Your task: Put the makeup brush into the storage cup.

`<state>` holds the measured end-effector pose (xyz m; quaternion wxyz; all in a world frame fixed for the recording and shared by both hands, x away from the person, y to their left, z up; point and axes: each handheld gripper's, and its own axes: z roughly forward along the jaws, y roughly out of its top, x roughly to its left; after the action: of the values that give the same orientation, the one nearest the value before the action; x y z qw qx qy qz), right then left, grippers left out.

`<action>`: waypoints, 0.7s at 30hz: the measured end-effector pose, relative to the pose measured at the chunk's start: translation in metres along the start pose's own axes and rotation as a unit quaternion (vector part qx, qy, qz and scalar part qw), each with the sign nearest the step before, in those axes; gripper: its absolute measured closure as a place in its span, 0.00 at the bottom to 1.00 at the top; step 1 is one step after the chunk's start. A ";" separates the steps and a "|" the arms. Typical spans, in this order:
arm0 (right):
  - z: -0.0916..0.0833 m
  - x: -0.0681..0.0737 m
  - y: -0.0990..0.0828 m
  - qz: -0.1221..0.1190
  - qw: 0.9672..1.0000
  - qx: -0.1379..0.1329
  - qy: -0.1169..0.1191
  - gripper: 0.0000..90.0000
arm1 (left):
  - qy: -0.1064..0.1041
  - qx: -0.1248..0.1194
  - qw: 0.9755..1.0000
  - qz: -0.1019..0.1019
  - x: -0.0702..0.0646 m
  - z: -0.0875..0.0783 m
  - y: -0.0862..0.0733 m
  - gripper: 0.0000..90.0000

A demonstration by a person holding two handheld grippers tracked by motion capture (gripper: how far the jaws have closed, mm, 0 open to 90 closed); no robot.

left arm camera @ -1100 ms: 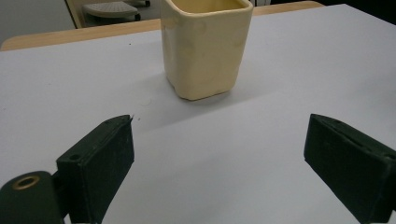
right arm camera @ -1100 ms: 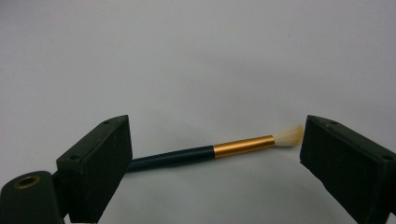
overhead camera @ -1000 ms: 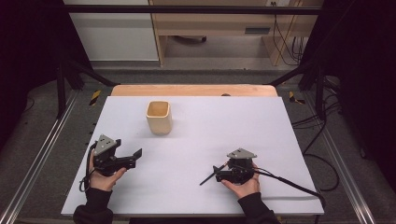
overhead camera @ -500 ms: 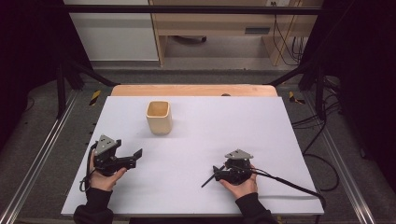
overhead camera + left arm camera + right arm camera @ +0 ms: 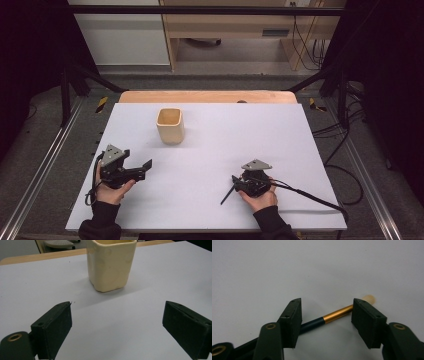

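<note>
A pale yellow square cup [image 5: 170,126] stands upright on the white table [image 5: 280,135], left of centre. My left gripper [image 5: 145,165] is open near the table's left front, pointing at the cup [image 5: 111,265] with nothing between its jaws [image 5: 117,322]. At the right front, my right gripper [image 5: 237,183] is open over a thin brush [image 5: 226,197]. The brush [image 5: 334,313] has a dark handle, a gold ferrule and a pale tip. It lies slantwise on the table between the spread jaws of the right gripper [image 5: 325,315]. Both ends pass behind the fingers.
A wooden strip [image 5: 207,96] borders the table's far edge. Metal rails [image 5: 50,160] run along both sides of the table. The right gripper's cable [image 5: 310,196] trails off to the right across the table. Black frame legs and floor cables stand beyond the table.
The right gripper has shifted slightly toward the person's side, and the brush handle sticking out of it has shifted with it. The left gripper and cup have not moved.
</note>
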<state>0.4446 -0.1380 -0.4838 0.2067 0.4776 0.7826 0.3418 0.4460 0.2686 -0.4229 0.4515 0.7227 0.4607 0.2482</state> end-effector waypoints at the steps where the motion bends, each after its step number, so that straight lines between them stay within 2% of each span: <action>1: 0.000 0.000 0.000 0.000 1.000 -0.001 0.003 0.49 | 0.000 0.000 1.000 0.000 0.000 0.000 0.000 0.09; 6: -0.001 -0.002 0.001 -0.006 1.000 0.002 0.003 0.57 | -0.001 0.000 1.000 -0.001 0.000 0.000 0.000 0.09; 7: -0.001 -0.003 0.001 -0.014 1.000 0.000 0.003 0.57 | -0.001 0.000 1.000 -0.001 0.000 0.000 0.000 0.09; 13: -0.001 -0.003 0.001 -0.013 1.000 0.000 -0.001 0.54 | -0.001 0.000 1.000 -0.001 0.000 0.000 0.000 0.09; 21: -0.001 -0.003 0.001 -0.013 1.000 0.002 0.008 0.64 | -0.002 0.000 1.000 -0.001 0.000 0.000 0.000 0.10</action>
<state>0.4460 -0.1407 -0.4823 0.2036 0.4649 0.7912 0.3412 0.4461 0.2687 -0.4232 0.4528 0.7230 0.4600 0.2461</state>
